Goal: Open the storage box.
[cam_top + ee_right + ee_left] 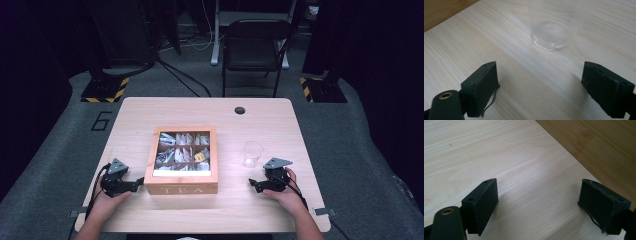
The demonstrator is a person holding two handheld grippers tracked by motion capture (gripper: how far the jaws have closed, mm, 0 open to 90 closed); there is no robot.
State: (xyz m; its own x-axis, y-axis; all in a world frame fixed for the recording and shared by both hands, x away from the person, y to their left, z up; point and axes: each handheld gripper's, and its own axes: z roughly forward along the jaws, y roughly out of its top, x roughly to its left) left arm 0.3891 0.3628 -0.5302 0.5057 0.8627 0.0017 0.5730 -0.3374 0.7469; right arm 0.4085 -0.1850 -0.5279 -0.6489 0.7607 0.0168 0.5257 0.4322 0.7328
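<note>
Tea box (181, 160), a wooden case with a glass-paned lid over six compartments of tea bags, sits near the middle of the tabletop (150, 110) with its lettered front facing the person; the lid looks closed. Left of the box, the left gripper (136, 184) rests low on the tabletop with its jaws spread and nothing between them, its tips just beside the box's front left corner; in the left gripper view the box's side wall (599, 145) runs close past one pad. Right of the box stands a clear plastic cup (252, 154), upright and seemingly empty, apart from the box. Right of the box and nearer the person than the cup, the right gripper (254, 184) lies released too, jaws wide, with the cup's base (551, 35) just ahead of them. The risks, as I judge them: the cup is light and would tip or skid if a jaw nudges it off-centre, and pushing the box's corner with the left gripper could slide it toward the cup.
</note>
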